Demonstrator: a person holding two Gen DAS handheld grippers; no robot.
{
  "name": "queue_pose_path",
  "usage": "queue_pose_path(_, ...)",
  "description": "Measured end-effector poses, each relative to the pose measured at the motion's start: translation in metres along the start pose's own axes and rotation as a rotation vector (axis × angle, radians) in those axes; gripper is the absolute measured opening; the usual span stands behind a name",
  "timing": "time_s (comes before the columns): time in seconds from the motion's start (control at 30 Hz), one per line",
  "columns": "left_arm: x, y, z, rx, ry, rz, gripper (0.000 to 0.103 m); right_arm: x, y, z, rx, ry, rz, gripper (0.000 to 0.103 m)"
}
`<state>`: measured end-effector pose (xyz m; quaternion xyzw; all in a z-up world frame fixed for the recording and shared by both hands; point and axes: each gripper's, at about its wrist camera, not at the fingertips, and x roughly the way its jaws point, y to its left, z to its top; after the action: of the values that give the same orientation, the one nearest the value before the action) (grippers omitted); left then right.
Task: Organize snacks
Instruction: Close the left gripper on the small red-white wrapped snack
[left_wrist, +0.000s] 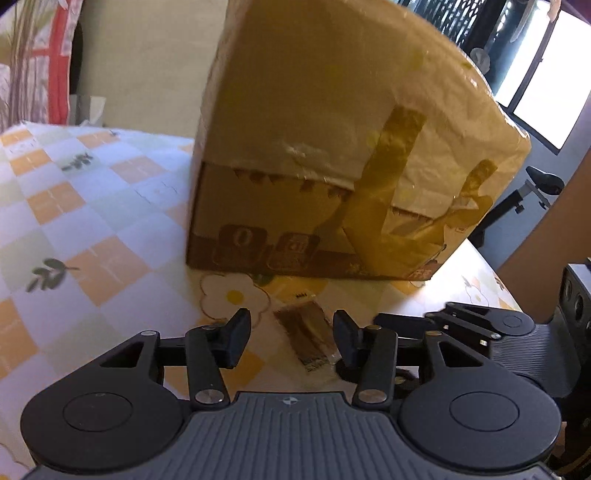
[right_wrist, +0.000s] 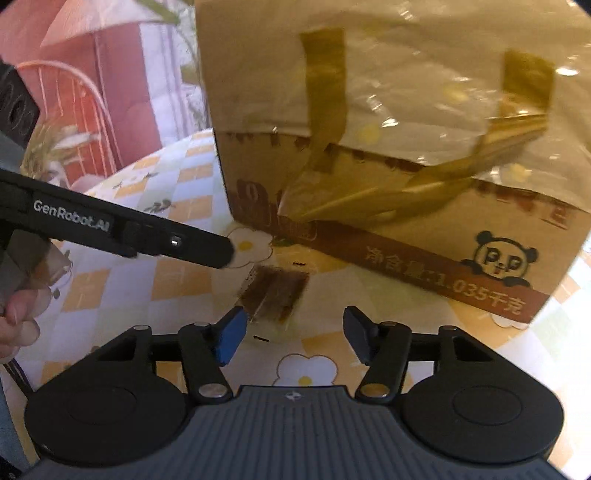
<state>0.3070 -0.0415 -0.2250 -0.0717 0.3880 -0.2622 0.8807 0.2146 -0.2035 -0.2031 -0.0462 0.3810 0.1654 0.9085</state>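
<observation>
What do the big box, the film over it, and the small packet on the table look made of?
Box: looks like brown corrugated cardboard, matte, with printed text and a panda logo. Film: thin translucent plastic, probably a bag; glossy, wrinkled, with glare spots. Small packet: seems a clear plastic wrapper around something brown; contents too blurred to tell. Tablecloth: likely wipeable vinyl, slight sheen, but uncertain.

Left claw (left_wrist: 291, 332): jaws parted wide, nothing between the fingers (left_wrist: 236, 338), held low and level, pointing forward. Right claw (right_wrist: 291, 334): jaws parted wide, empty, one blue-faced pad (right_wrist: 231, 338) on its left finger, held low. The two claws sit close side by side, left claw's finger reaching across the right wrist view. Left hand (right_wrist: 20, 314): fingers curled around the grip.
</observation>
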Motion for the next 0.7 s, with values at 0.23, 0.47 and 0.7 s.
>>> queue_pose_path(0.23, 0.022, 0.004, -0.006, -0.008, 0.031, -0.023, 0.05, 0.005, 0.004, -0.002, -0.06, 0.009, -0.005, 0.05)
queue_pose_path(0.47, 0.037, 0.004, -0.008, -0.016, 0.033, -0.033, 0.05, 0.003, 0.006, -0.007, -0.082, -0.028, -0.008, 0.05)
queue_pose_path(0.7, 0.047, 0.002, -0.008, -0.023, 0.016, -0.066, 0.05, 0.001, 0.005, -0.01, -0.083, -0.036, -0.004, 0.05)
